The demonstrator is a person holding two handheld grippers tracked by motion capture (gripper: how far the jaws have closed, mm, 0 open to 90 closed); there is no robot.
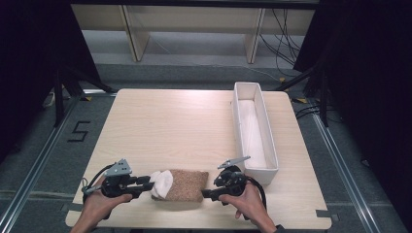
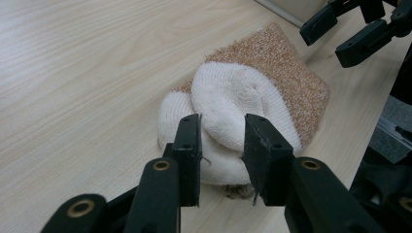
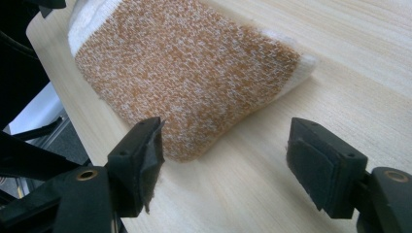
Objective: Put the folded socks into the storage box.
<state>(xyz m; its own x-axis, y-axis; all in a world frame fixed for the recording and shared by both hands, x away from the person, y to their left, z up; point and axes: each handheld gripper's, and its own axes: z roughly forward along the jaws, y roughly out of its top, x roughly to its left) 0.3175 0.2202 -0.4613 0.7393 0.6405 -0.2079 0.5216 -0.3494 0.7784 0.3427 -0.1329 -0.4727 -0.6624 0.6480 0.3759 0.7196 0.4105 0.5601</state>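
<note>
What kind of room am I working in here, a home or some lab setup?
Most likely a lab recording booth, not a home: black curtains flank the wooden table, loose cables trail across the floor behind it, and a number 5 is taped on the floor.

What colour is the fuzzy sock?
The knitted sock is speckled orange-brown with white ends, clearest in the left gripper view.

A: Where is the sock [image 1: 182, 185]?
B: It lies on the counter [image 1: 170, 131], near the front edge, between the two tongs.
A: Which tongs are where?
B: The left tongs [image 1: 151, 183] are at its left end, pinching the folded part. The right tongs [image 1: 206, 194] are just beside its right end.
A: And the long box [image 1: 265, 127]?
B: On the right side of the counter, behind the right tongs.
</note>
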